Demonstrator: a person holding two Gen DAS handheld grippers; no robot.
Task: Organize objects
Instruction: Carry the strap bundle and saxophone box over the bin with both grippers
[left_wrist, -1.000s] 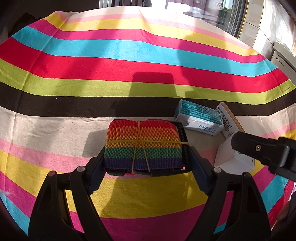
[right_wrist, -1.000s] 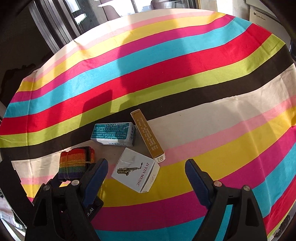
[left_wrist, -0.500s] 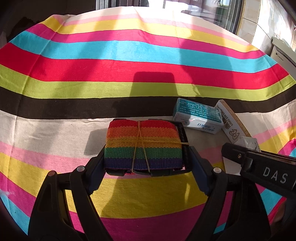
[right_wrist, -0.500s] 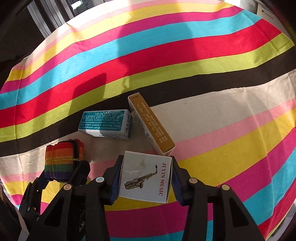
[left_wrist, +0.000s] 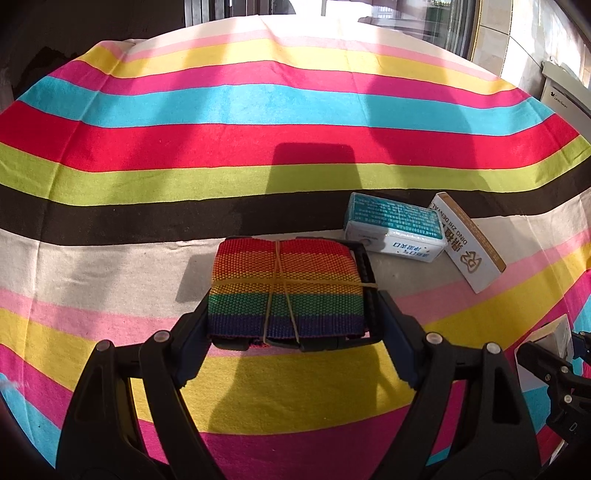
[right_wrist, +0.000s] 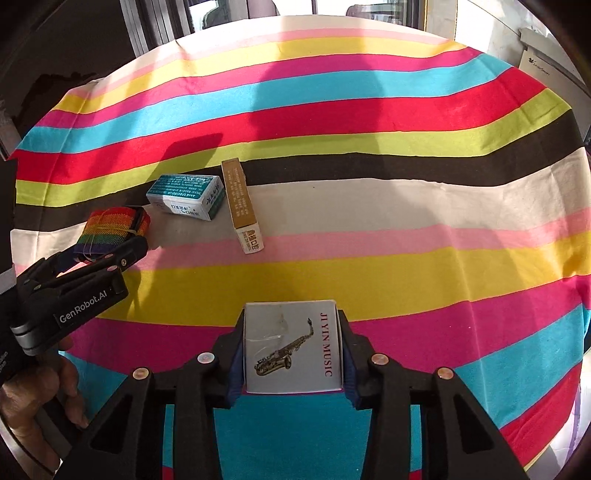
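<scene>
The white box printed with a saxophone sits between the fingers of the right gripper, whose jaws have just been closing and now press on both its sides, over the near edge of the striped cloth. The folded rainbow strap, tied with a rubber band, is clamped at both ends by the left gripper, toward the cloth's left edge. Farther in lie a teal box and a long gold-topped box, just beside each other
</scene>
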